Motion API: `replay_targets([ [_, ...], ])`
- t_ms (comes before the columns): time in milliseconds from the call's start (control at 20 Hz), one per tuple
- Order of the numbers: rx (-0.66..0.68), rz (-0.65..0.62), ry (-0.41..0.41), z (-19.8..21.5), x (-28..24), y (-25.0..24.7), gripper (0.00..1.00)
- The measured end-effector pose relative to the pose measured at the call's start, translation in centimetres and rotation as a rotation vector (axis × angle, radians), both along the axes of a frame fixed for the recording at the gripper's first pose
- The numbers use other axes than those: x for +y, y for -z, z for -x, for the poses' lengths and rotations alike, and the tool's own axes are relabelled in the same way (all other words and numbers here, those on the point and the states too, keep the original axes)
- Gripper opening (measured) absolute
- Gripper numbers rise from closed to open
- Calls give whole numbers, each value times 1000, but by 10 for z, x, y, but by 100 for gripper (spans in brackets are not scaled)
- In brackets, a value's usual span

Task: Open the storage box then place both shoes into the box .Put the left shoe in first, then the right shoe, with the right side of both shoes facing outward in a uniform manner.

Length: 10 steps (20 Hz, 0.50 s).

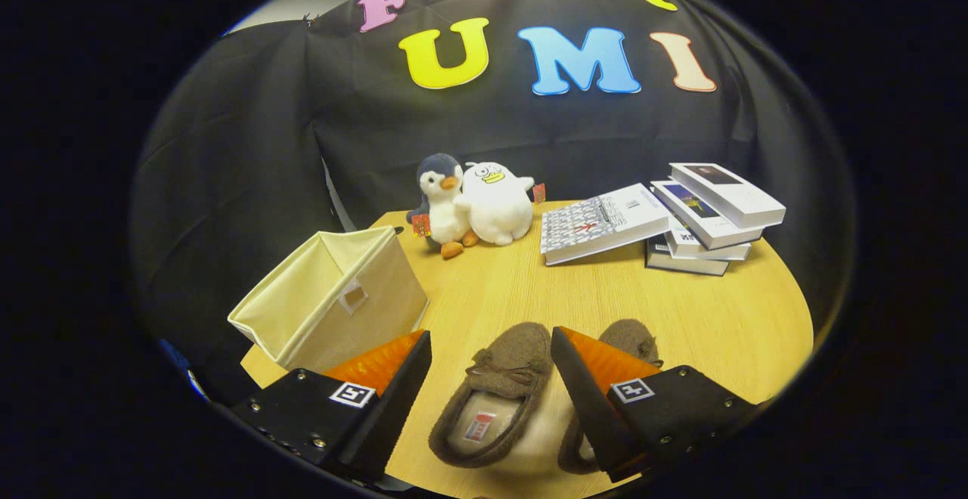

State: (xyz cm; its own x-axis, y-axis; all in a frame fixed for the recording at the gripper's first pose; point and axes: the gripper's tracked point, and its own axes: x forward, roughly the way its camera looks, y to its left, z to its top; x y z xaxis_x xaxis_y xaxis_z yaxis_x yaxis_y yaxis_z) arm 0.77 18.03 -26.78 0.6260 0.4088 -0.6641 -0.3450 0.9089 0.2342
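Note:
Two brown felt slippers lie side by side on the wooden table, toes pointing away from me. The left shoe sits between my two fingers, its opening and inner label showing. The right shoe is mostly hidden behind my right finger. My gripper hangs open above them, touching neither. The cream fabric storage box stands just beyond my left finger, its top open and a cut-out handle facing the shoes.
Two plush toys, a grey penguin and a white duck, stand at the table's far side. A stack of books lies at the far right, one leaning against the others. The table's edge curves close behind the box.

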Motion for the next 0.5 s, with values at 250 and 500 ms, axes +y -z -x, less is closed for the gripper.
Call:
replay_targets([
  [250,95,39,-30,16,-6,44,98],
  [500,175,87,-45,34,-16,75,98],
])
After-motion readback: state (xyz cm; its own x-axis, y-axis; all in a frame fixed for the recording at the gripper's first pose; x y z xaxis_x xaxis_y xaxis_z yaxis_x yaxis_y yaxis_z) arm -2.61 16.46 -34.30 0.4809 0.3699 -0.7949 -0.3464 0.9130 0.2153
